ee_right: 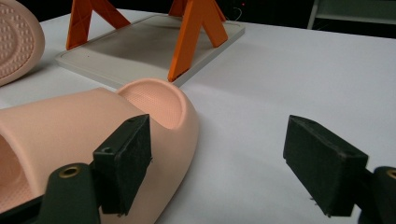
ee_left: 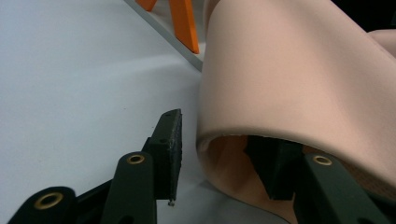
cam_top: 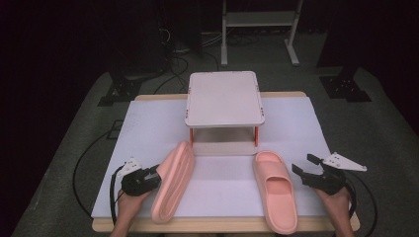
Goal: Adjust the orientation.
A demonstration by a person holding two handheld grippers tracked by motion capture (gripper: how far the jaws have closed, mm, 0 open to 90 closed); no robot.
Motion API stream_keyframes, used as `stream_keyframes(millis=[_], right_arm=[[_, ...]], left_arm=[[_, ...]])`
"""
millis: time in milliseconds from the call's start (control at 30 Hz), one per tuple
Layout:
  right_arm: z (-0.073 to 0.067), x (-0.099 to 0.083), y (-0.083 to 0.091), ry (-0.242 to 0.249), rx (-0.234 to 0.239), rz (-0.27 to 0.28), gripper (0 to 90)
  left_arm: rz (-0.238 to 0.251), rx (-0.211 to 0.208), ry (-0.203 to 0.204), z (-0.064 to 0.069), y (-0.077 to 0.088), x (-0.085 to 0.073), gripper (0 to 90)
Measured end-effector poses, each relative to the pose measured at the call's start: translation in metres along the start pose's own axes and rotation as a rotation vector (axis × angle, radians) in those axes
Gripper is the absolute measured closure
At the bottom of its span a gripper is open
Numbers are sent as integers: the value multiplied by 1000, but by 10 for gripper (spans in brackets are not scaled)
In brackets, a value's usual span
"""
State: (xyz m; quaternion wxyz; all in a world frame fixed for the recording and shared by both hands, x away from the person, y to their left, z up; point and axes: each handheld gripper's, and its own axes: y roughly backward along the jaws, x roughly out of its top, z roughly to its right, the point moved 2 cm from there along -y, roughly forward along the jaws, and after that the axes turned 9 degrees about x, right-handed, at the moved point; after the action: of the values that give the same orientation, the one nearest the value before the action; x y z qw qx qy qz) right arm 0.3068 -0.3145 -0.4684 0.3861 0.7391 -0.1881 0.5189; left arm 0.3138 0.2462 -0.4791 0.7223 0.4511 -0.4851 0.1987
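Observation:
Two pink slide sandals lie on a white mat. The left slide is tipped up on its side edge. My left gripper sits at its left flank. In the left gripper view the slide's strap runs between the jaws of my left gripper: one jaw reaches under the strap, while the outer pad stands off it with a gap. The right slide lies flat, sole down. My right gripper hovers just to its right, open. In the right gripper view the right gripper holds nothing and this slide sits behind its left jaw.
A small shelf with a white top on orange legs stands mid-table behind the slides; its grey base plate lies beneath. The mat covers most of the wooden table. Cables trail from both grippers over the near edge.

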Motion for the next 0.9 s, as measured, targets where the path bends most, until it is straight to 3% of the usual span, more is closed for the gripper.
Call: stream_keyframes(millis=[100, 900], right_arm=[[0, 0, 0, -2, 2, 0, 230], [-1, -1, 0, 4, 2, -9, 230]], left_arm=[[-1, 11, -12, 1, 0, 0, 565], [46, -16, -56, 17, 2, 9, 585]])
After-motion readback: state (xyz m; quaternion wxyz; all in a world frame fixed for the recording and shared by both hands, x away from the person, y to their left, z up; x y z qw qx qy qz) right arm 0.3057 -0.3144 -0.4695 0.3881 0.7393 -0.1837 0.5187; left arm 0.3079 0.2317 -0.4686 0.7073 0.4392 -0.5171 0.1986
